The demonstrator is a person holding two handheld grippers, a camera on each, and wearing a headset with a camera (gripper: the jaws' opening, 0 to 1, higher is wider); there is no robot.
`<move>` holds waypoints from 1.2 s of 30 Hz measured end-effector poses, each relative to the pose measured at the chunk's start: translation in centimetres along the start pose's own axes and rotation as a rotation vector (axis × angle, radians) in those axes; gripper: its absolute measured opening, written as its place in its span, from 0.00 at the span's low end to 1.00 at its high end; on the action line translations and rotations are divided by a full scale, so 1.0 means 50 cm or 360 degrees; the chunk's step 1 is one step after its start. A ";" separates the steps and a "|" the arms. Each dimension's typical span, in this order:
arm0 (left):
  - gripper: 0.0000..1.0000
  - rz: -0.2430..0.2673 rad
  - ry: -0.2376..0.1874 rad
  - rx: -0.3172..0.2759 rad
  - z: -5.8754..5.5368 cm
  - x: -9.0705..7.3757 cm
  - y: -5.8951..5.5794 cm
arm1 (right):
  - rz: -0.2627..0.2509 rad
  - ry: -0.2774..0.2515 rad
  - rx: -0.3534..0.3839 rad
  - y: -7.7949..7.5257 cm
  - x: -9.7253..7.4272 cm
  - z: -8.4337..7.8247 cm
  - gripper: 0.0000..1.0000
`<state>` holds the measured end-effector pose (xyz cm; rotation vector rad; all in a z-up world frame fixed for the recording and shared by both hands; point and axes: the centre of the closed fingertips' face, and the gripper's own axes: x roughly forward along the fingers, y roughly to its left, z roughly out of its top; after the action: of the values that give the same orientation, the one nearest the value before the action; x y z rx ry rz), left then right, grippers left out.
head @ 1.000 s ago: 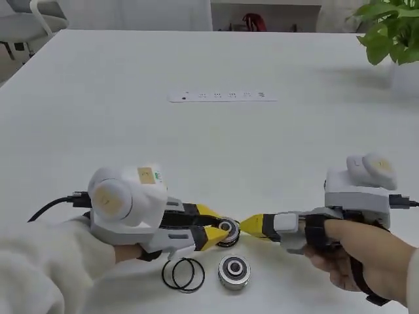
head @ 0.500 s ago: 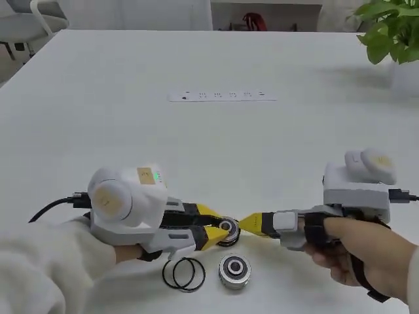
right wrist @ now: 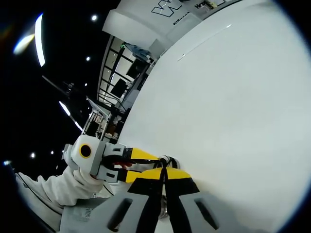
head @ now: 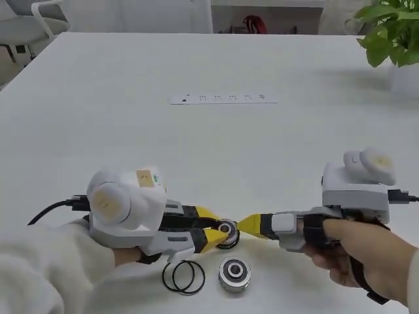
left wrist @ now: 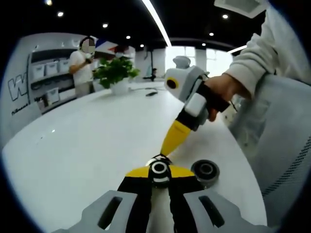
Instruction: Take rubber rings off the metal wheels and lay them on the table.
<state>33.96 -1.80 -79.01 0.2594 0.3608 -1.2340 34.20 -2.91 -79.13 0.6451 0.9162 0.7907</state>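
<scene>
Head view, layout: white counter (head: 196, 157); both grippers work at its near edge, tips facing each other.
Left side: left gripper (head: 217, 231) has its fingers clamped on the held wheel (head: 228, 229), one yellow tip on each side. The left gripper view shows the same grip.
Right side: right gripper (head: 243, 226) has its fingers pressed together into a narrow yellow point, with the tip touching the held wheel's rim. Whether a ring is nipped between them cannot be told.
Spare part: second wheel (head: 234, 272) lies flat on the counter, just in front of the two tips and touching neither gripper.
Loose parts: two black rubber rings (head: 184, 275) overlap, flat on the counter, just beside the second wheel on the near side of the left gripper.
Surroundings: power strip (head: 222, 98) at mid-counter, well apart from the work. Plant (head: 391, 29) at the far right. Chair (head: 29, 19) beyond the far left corner. Black cable (head: 49, 209) runs from the left gripper.
Background, left gripper view: a person (left wrist: 82, 60) stands beyond the counter, near the plant.
</scene>
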 end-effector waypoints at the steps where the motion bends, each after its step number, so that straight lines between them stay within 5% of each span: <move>1: 0.13 0.0000 0.0000 0.0000 0.000 0.000 0.000 | 0.0001 0.0000 -0.0003 0.001 0.000 0.000 0.00; 36: 0.13 0.0007 0.0001 -0.0001 0.000 -0.003 0.000 | 0.0037 0.0001 0.0001 0.022 0.001 0.001 0.00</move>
<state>33.91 -1.68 -78.95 0.2601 0.3608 -1.2295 33.94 -2.25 -78.28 0.6572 0.9111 0.8112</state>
